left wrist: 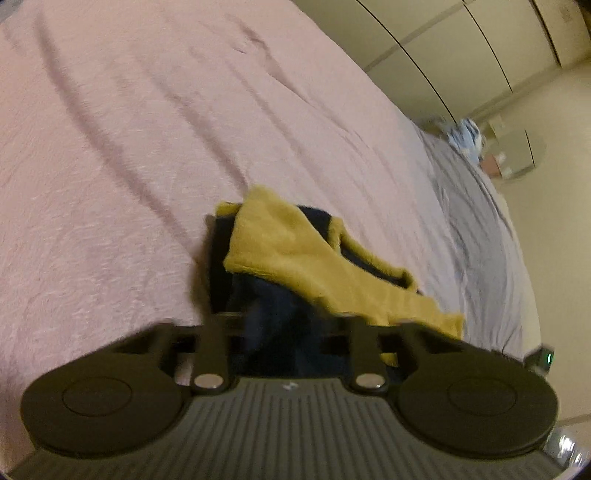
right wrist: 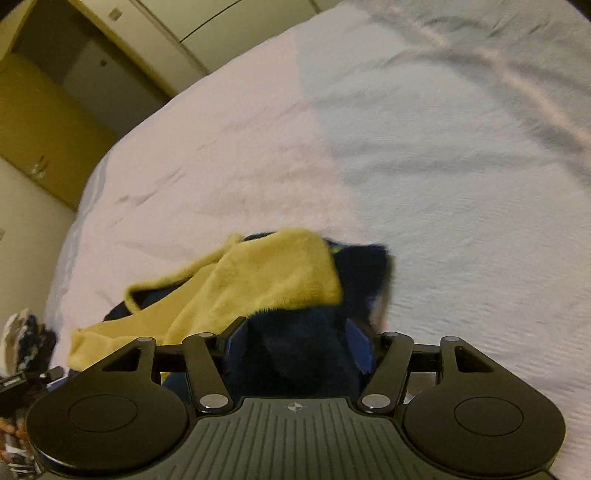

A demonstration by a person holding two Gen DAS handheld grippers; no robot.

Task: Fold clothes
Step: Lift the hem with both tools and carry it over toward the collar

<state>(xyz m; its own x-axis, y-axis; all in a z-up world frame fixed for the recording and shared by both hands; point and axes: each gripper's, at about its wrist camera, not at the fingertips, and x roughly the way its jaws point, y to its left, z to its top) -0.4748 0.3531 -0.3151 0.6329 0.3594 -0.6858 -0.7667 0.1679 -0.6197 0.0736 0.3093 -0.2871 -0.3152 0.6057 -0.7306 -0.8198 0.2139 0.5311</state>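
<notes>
I've both grippers, left [left wrist: 284, 325] & right [right wrist: 291, 332], clamped on fuzzy navy-and-yellow fleece garment [left wrist: 295, 254] at frame centre; thick pile could slip, dropping onto pink bedspread [left wrist: 129, 147].

A bedroom in a home; a wide bed [left wrist: 155, 122] with a rumpled pink cover fills most of both views; along the upper right of the left wrist view runs a row of pale wardrobe doors [left wrist: 461, 48], and the same kind of doors [right wrist: 207, 22] show at the top of the right wrist view; a yellow-brown cabinet [right wrist: 40, 125] stands at upper left there; a heap of clothes [left wrist: 466, 137] lies at the bed's far edge.
</notes>
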